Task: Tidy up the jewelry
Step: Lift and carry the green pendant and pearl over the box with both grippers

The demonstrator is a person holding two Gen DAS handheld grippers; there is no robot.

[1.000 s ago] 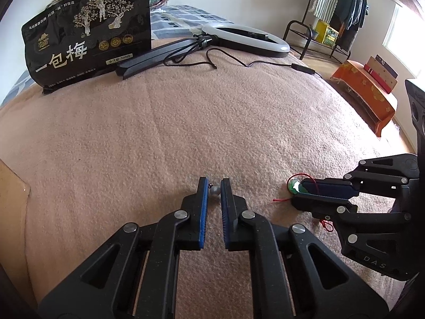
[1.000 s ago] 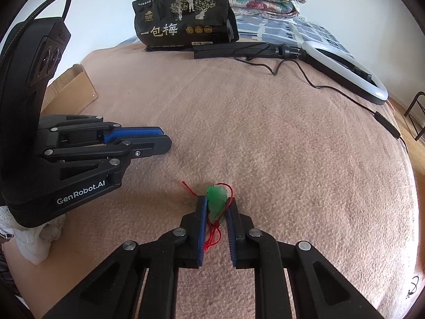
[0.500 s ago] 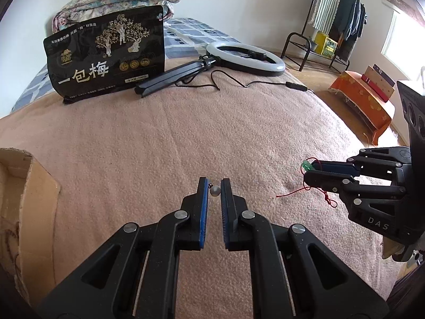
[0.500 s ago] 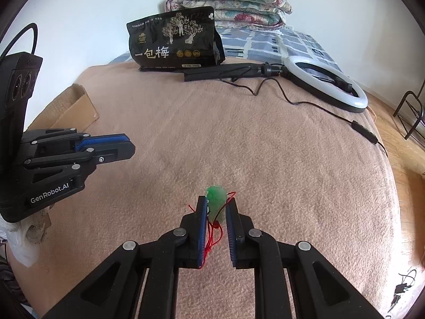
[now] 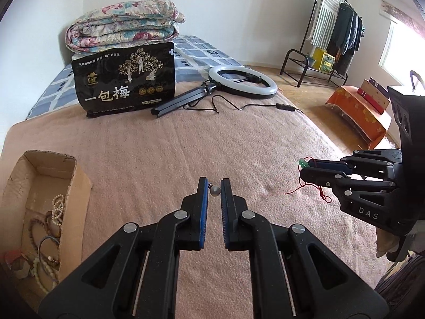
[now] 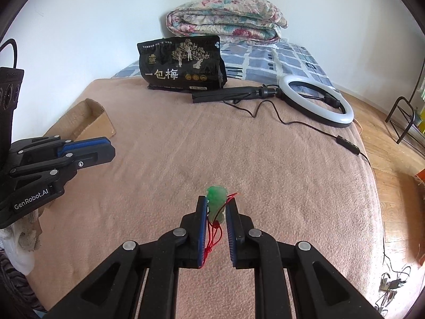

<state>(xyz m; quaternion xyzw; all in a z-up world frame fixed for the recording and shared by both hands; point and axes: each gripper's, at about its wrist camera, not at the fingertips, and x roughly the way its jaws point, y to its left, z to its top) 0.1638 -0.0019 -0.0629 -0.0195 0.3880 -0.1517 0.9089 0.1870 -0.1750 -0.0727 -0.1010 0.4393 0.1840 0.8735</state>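
My left gripper (image 5: 212, 186) is shut on a small grey bead (image 5: 215, 191) and holds it above the pink blanket (image 5: 186, 146). My right gripper (image 6: 216, 202) is shut on a green jade pendant (image 6: 216, 199) with a red cord (image 6: 212, 239) hanging down; the pendant also shows in the left wrist view (image 5: 302, 163). A cardboard box (image 5: 77, 186) at the lower left holds several bead bracelets and necklaces (image 5: 50, 228). In the right wrist view the box (image 6: 93, 119) lies behind the left gripper (image 6: 106, 151).
A black snack bag (image 5: 124, 85) stands at the back of the bed, with a folded floral quilt (image 5: 124, 26) behind it. A ring light (image 5: 243, 82) with a folded tripod and cable lies at the back right. The bed's edge and wooden floor are to the right.
Both grippers have lifted up and back from the blanket with their items held. The jewelry box has come into the left wrist view at lower left.
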